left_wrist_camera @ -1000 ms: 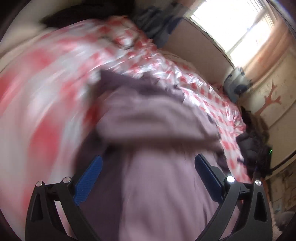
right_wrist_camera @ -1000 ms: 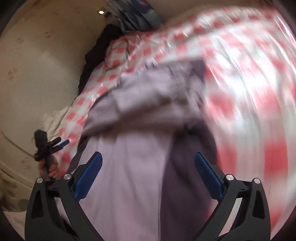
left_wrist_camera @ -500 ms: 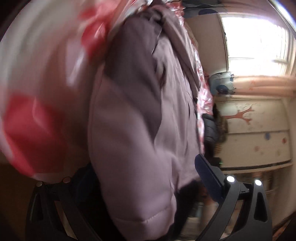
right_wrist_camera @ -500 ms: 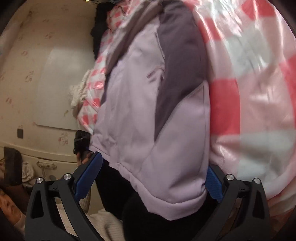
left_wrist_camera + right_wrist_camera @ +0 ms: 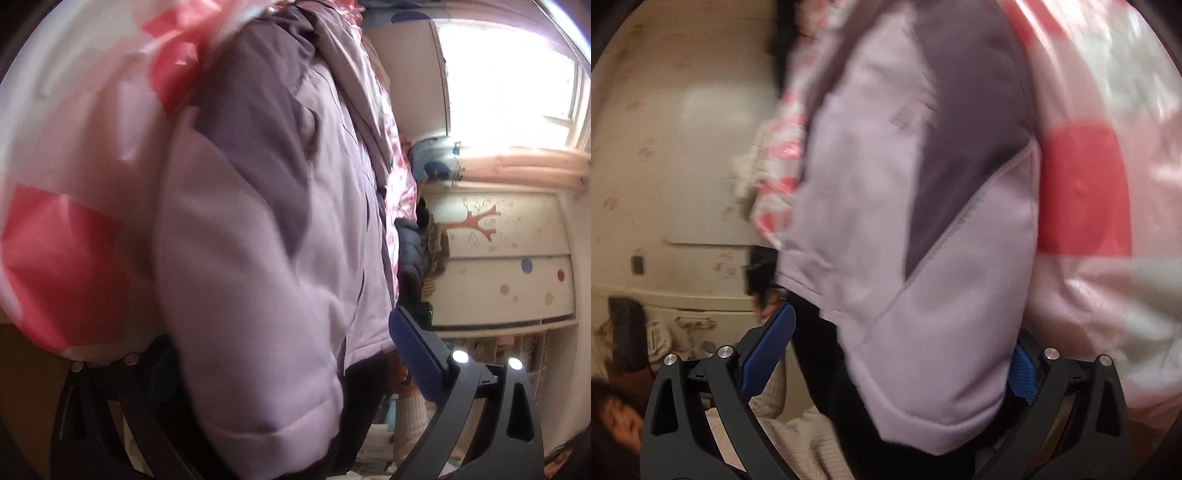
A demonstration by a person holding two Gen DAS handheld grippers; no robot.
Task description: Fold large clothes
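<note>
Left wrist view: the left gripper [image 5: 280, 354] occupies the bottom of the frame with its fingers spread wide; the right-hand blue pad [image 5: 415, 354] stands clear of the fabric, while the left-hand pad is hidden behind cloth, so contact on that side cannot be confirmed. The hem of the lilac jacket [image 5: 258, 295] hangs down between the fingers at lower centre, unclamped as far as the frame shows. In the right wrist view the right gripper [image 5: 897, 365] sits likewise at the bottom, fingers spread, with the opposite hem corner of the jacket [image 5: 942, 332] draped between them; the left-hand pad [image 5: 768, 350] is free and the right-hand pad is partly covered by fabric. Behind the hem, the jacket body with its darker grey panels extends toward the top of both frames, lying on the red-and-white checked cover [image 5: 62, 251], which fills the left of the left wrist view and the right of the right wrist view [image 5: 1086, 192]. Farther off, a window [image 5: 509, 70] and a wall with a tree decal [image 5: 480, 221] occupy the right of the left wrist view. Judged step: acquisition of the bottom hem corners ahead of a fold. The next move probably calls for closing each gripper on its corner, then carrying the hem up toward the collar.
</note>
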